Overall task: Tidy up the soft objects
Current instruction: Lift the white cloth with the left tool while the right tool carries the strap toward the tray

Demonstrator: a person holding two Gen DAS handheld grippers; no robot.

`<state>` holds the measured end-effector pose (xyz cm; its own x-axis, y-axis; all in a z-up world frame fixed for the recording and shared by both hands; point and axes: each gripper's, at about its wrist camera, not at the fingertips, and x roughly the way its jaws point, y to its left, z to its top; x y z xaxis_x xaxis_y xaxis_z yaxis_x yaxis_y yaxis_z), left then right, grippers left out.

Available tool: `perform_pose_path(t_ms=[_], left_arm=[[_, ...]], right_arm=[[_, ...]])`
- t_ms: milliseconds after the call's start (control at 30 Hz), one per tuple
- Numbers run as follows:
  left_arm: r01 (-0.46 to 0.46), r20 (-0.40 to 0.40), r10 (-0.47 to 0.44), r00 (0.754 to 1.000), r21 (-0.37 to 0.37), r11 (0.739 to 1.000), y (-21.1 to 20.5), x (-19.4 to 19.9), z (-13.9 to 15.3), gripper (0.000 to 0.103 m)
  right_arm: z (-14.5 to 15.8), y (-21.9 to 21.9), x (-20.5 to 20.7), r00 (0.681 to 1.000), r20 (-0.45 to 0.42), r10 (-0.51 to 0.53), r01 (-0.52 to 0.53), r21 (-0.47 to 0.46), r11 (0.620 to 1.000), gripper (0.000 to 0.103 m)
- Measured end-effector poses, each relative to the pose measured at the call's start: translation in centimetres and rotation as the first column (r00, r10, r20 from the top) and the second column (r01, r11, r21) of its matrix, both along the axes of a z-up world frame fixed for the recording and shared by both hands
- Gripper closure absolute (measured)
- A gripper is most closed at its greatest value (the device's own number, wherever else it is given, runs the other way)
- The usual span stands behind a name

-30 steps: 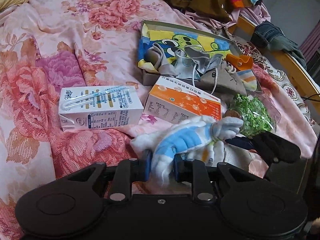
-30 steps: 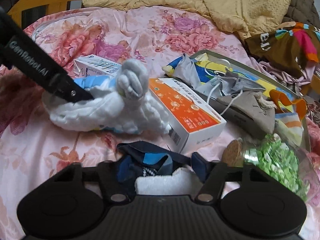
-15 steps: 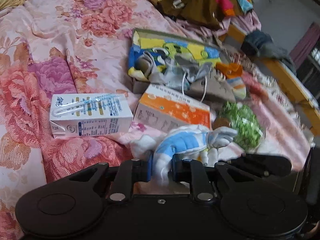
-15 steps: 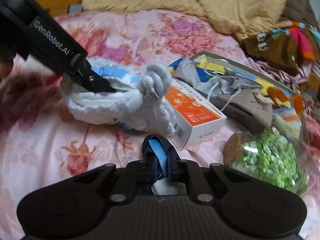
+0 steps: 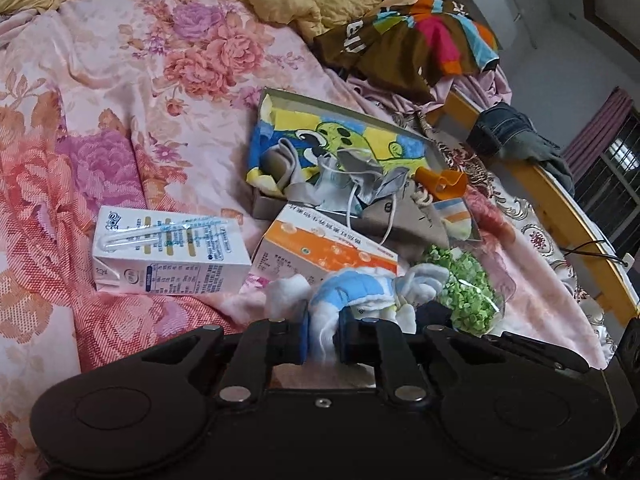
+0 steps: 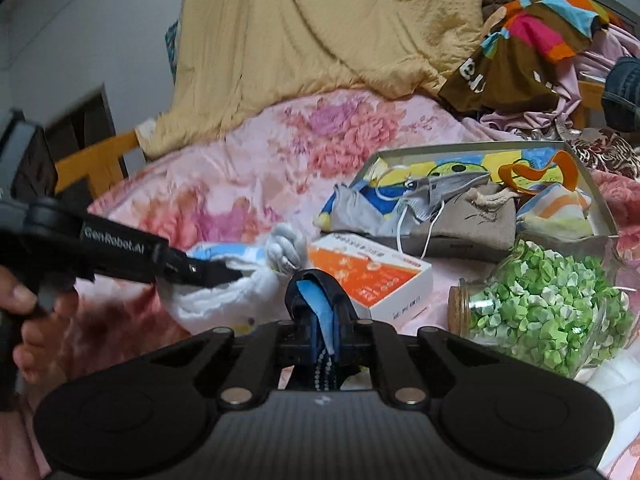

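Observation:
My left gripper [image 5: 323, 338] is shut on a white and blue fluffy cloth bundle [image 5: 352, 290] and holds it just above the floral bedspread; the bundle also shows in the right wrist view [image 6: 240, 276], with the left gripper [image 6: 224, 274] pinching it. My right gripper [image 6: 322, 332] is shut on a dark blue fabric piece with a light blue stripe [image 6: 320, 304], lifted off the bed. An open shallow box [image 5: 276, 100] holds a cartoon cloth, grey masks and socks; it also shows in the right wrist view [image 6: 576, 160].
An orange and white carton [image 5: 324, 248] and a white milk carton [image 5: 168, 256] lie on the bedspread [image 5: 120, 100]. A glass jar of green paper stars [image 6: 540, 304] lies on its side. Clothes [image 5: 412, 36] and a yellow quilt [image 6: 320, 28] pile behind. A wooden bed rail [image 5: 560, 216] runs right.
My right gripper closed on the dark blue fabric and lifted it off the bed, camera tilting up. My left gripper kept its hold on the fluffy bundle and shifted slightly.

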<state>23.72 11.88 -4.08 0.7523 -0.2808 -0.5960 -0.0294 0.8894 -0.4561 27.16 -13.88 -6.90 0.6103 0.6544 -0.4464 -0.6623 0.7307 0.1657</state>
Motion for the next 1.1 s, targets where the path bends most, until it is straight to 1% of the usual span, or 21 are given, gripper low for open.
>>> perform_pose_path(t_ms=[100, 233, 333, 533, 733, 867, 933, 1000, 1100], left_arm=[[-0.001, 0.004, 0.001, 1.0, -0.038, 0.999, 0.2, 0.0, -0.1, 0.09], [-0.004, 0.023, 0.006, 1.0, -0.095, 0.995, 0.5, -0.2, 0.0, 0.09], [-0.005, 0.05, 0.01, 0.999, -0.11, 0.994, 0.6, -0.4, 0.3, 0.09], [0.006, 0.084, 0.005, 0.996, -0.124, 0.992, 0.6, -0.7, 0.8, 0.09], [0.011, 0.097, 0.001, 0.995, -0.119, 0.993, 0.5, -0.8, 0.9, 0.09], [0.009, 0.108, 0.004, 0.994, -0.125, 0.992, 0.7, -0.8, 1.1, 0.09], [0.005, 0.109, 0.012, 0.994, -0.147, 0.989, 0.8, -0.6, 1.3, 0.09], [-0.019, 0.094, 0.036, 0.995, -0.176, 0.984, 0.9, 0.0, 1.4, 0.09], [-0.045, 0.101, 0.063, 0.993, -0.169, 0.985, 1.0, 0.7, 2.2, 0.09]], right_arm=[[0.4, -0.9, 0.0, 1.0, -0.012, -0.01, 0.01, 0.051, 0.999, 0.095], [1.0, -2.1, 0.5, 0.999, -0.05, -0.006, 0.014, 0.154, 0.988, 0.095], [1.1, -3.0, 1.0, 0.996, -0.094, 0.008, 0.014, 0.232, 0.973, 0.095], [1.1, -4.7, 2.1, 0.986, -0.165, 0.013, 0.046, 0.35, 0.935, 0.094], [1.1, -4.8, 2.4, 0.988, -0.155, -0.02, 0.071, 0.331, 0.941, 0.094], [1.7, -4.2, 2.6, 0.994, -0.104, -0.026, 0.057, 0.305, 0.951, 0.094], [2.2, -3.8, 3.2, 0.996, -0.083, -0.027, 0.051, 0.305, 0.951, 0.094], [2.9, -3.3, 4.2, 0.998, -0.056, -0.028, 0.043, 0.302, 0.952, 0.094], [3.8, -2.7, 5.9, 1.0, -0.019, -0.018, 0.023, 0.294, 0.956, 0.094]])
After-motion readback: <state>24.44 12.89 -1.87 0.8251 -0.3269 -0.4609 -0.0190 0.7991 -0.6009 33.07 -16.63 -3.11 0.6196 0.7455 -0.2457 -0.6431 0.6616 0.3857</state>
